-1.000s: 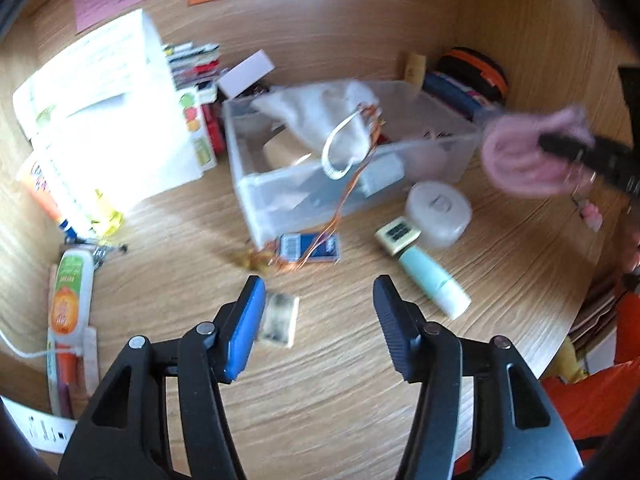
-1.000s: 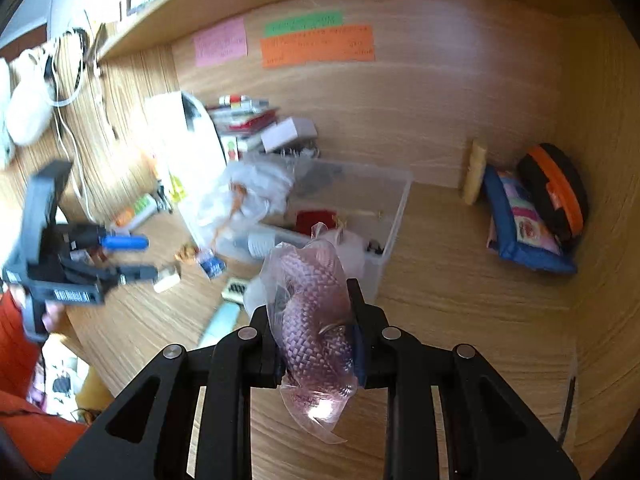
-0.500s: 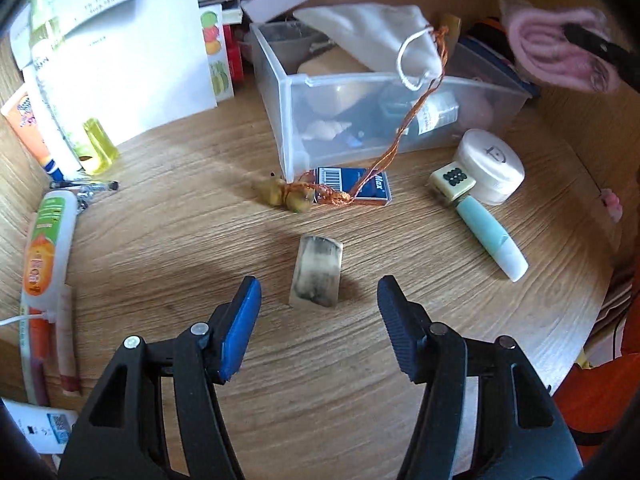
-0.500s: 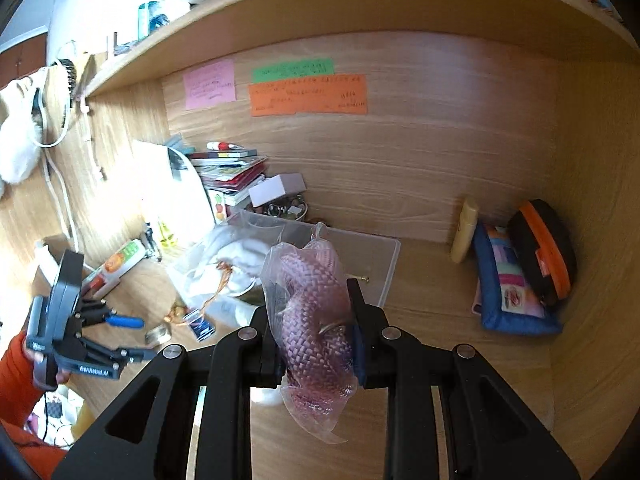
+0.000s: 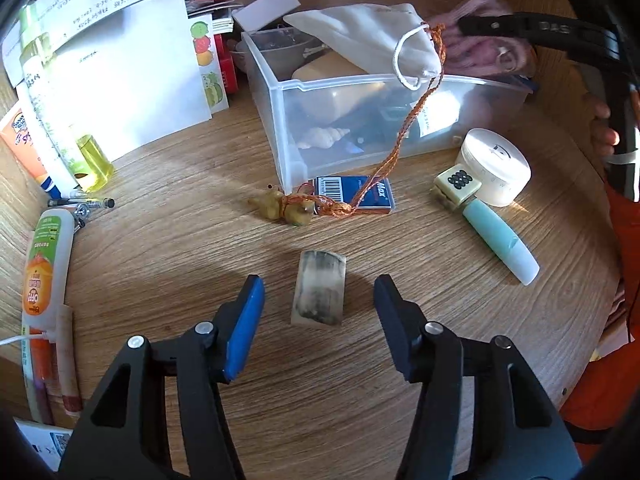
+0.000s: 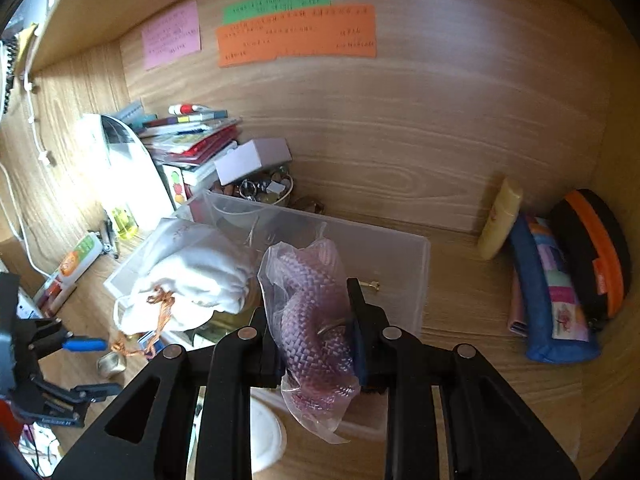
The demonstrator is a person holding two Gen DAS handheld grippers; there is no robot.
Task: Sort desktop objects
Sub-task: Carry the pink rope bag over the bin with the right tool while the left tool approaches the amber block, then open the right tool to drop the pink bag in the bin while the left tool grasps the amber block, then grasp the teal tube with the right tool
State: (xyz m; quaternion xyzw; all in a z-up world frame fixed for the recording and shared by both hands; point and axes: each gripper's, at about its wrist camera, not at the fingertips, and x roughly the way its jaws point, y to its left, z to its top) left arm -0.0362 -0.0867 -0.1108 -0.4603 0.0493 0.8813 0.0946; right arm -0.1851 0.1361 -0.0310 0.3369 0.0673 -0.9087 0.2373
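Observation:
My left gripper (image 5: 318,294) is open, its jaws on either side of a small beige block with dark smudges (image 5: 319,293) lying on the wooden desk. My right gripper (image 6: 316,316) is shut on a pink braided cord in a clear plastic bag (image 6: 312,312) and holds it above the clear plastic bin (image 6: 400,256). The bin (image 5: 340,120) holds a white drawstring pouch (image 5: 372,36) and other items. In the left wrist view the right gripper (image 5: 476,26) with the pink cord shows over the bin's far right.
On the desk lie a blue box (image 5: 354,196), a yellow charm on orange string (image 5: 284,208), a dice-like cube (image 5: 458,182), a white round case (image 5: 496,172), a mint tube (image 5: 500,244). Papers (image 5: 112,60) and tubes (image 5: 46,264) stand left. Pouches (image 6: 560,288) lie right.
My left gripper has moved forward and down so that the beige block sits between its jaws. My right gripper has carried the pink cord over the bin.

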